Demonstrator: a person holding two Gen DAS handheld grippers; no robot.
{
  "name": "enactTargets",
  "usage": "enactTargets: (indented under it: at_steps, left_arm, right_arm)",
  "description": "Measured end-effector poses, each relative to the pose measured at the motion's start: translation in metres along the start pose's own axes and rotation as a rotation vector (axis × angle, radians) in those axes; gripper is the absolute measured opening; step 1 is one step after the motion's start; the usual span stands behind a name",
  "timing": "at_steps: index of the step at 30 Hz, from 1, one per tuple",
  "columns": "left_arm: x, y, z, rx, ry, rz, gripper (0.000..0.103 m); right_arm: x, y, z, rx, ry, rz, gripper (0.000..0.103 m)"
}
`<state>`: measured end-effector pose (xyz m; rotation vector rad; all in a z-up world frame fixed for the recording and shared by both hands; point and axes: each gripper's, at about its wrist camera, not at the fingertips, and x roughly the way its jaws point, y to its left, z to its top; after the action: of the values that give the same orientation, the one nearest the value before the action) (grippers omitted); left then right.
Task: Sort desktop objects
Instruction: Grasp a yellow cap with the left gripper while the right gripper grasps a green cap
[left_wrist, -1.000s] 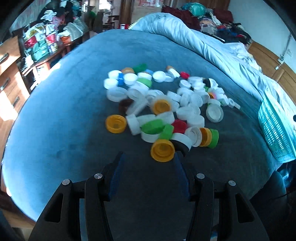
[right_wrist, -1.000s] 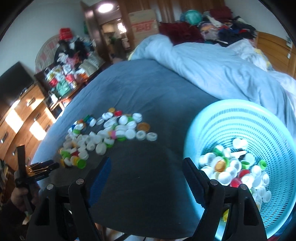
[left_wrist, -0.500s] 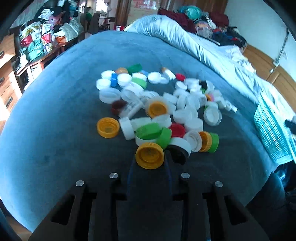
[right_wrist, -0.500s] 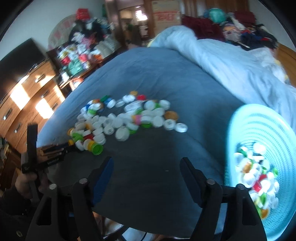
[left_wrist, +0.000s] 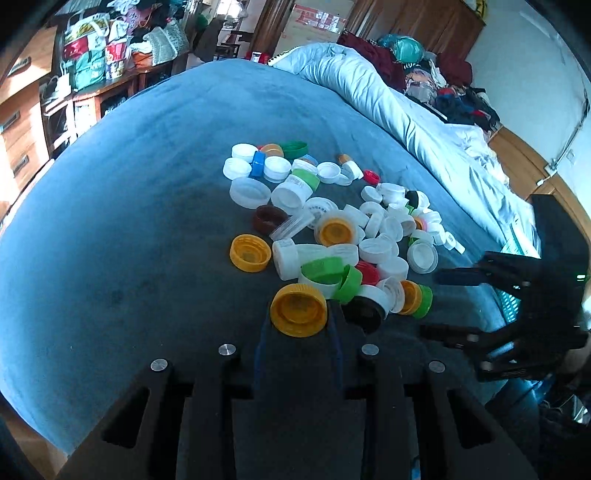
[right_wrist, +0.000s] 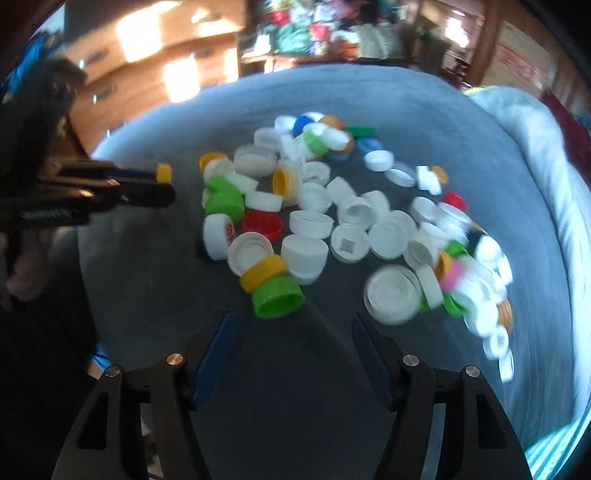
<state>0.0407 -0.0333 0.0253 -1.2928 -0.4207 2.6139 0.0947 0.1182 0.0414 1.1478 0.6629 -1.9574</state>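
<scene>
One ribbed yellow cap (left_wrist: 298, 309) sits pinched in the left jaws; the right jaws close on nothing.

Caps (left_wrist: 332, 229) heaped mid-bed (left_wrist: 110, 229), quilt (left_wrist: 369, 85) behind (basket (left_wrist: 511, 302) at right).

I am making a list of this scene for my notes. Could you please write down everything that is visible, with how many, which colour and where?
Bottle caps: many, mostly white, some green, yellow, red, blue; heaped on the blanket.
Yellow cap: one, yellow; pinched at its edge by the left fingers.
Green cap: one, green; nearest the right gripper, not between its fingers.
Blanket: one, blue; covers the bed.
Quilt: one, pale blue; bunched at the far side.
Basket: one, turquoise; at the bed's edge, mostly hidden.
Drawers: wooden; beside the bed.
Left gripper: black, blue pads, shut on the yellow cap.
Right gripper: black, blue pads, closing, nothing between.
</scene>
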Motion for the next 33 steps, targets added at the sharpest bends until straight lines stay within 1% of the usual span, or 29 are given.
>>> enactTargets:
  at_steps: [1,3,5,6,8,10,11,12,14,17,20,25,30,33]
  left_arm:
    - [-0.001,0.001,0.0,-0.003,0.0,-0.004,0.025]
    - [-0.001,0.003,0.0,-0.006,-0.001,-0.008,0.025]
    - [-0.002,0.004,0.001,-0.012,-0.002,-0.013,0.025]
    - [-0.001,0.004,0.002,-0.015,-0.003,-0.016,0.025]
    - [-0.001,0.005,0.003,-0.017,-0.002,-0.016,0.025]
    - [-0.002,0.006,0.003,-0.019,0.0,-0.014,0.025]
    - [-0.002,0.006,0.003,-0.019,0.001,-0.014,0.025]
    - [-0.002,0.006,0.003,-0.02,0.002,-0.013,0.025]
    - [-0.002,0.005,0.004,-0.018,0.004,-0.009,0.025]
    - [-0.005,0.001,0.006,-0.008,0.0,0.002,0.025]
    - [-0.014,-0.007,0.011,0.015,-0.029,0.024,0.025]
    - [-0.033,-0.027,0.026,0.057,-0.076,0.059,0.025]
    - [-0.052,-0.054,0.041,0.117,-0.121,0.063,0.025]
    - [-0.061,-0.07,0.049,0.142,-0.139,0.066,0.025]
  right_arm:
    - [0.004,-0.002,0.002,-0.003,0.008,0.009,0.062]
    - [0.007,-0.004,0.006,-0.006,0.013,0.027,0.06]
    - [0.011,-0.003,0.011,-0.023,0.017,0.039,0.059]
    - [0.012,-0.003,0.012,-0.024,0.018,0.046,0.057]
    - [0.014,0.0,0.014,-0.026,0.03,0.073,0.045]
    - [0.019,0.003,0.014,-0.03,0.05,0.079,0.038]
    - [0.019,0.003,0.014,-0.022,0.049,0.078,0.037]
    - [0.017,0.002,0.012,-0.001,0.045,0.079,0.033]
    - [0.013,0.0,0.011,0.036,0.033,0.064,0.033]
    - [-0.005,-0.003,0.002,0.125,-0.013,0.03,0.033]
    - [-0.035,-0.004,-0.01,0.234,-0.073,-0.006,0.033]
    - [-0.086,-0.008,-0.019,0.346,-0.176,-0.078,0.033]
    - [-0.137,-0.025,-0.018,0.429,-0.282,-0.161,0.033]
    - [-0.165,-0.034,-0.021,0.457,-0.336,-0.211,0.033]
